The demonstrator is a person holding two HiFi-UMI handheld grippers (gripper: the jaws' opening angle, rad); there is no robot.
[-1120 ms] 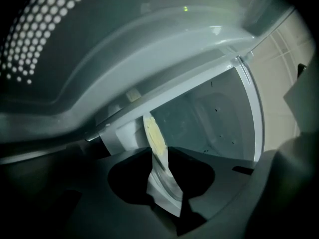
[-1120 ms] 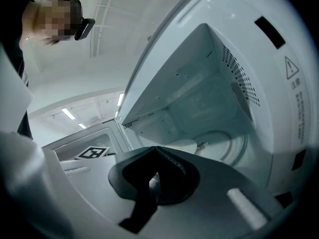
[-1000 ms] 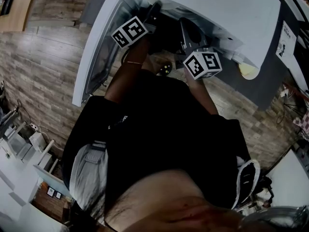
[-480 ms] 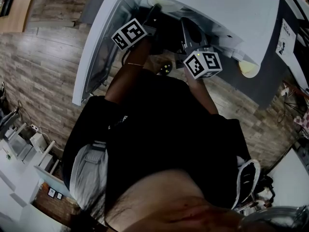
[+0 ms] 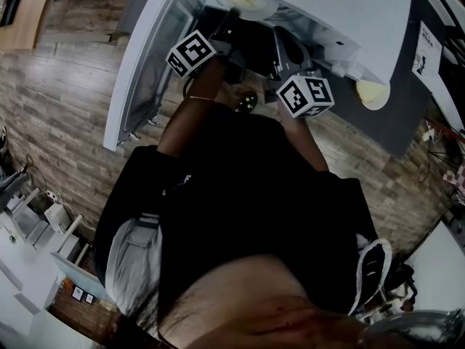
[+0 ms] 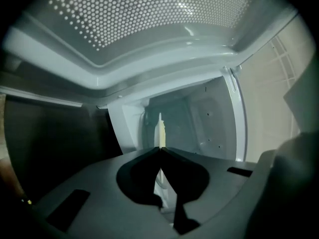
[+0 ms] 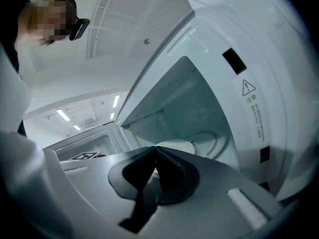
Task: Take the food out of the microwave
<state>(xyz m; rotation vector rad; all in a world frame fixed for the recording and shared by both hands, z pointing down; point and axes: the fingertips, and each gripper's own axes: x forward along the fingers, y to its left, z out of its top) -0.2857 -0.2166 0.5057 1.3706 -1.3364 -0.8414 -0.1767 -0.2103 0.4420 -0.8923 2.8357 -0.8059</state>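
Pinching left gripper (image 6: pixel 160 149): jaws closed on plate (image 6: pixel 160 128) rim, frame centre
Right gripper (image 7: pixel 156 151): jaws together, nothing between
Microwave (image 5: pixel 341 6): door (image 5: pixel 138 71) open, frame top

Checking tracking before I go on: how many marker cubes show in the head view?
2. One cube sits on the left tool, beside the open microwave door; the other, right of it, on the right tool. None seems hidden.

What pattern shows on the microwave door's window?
Small pale dots across the door; clearest in the left gripper view.
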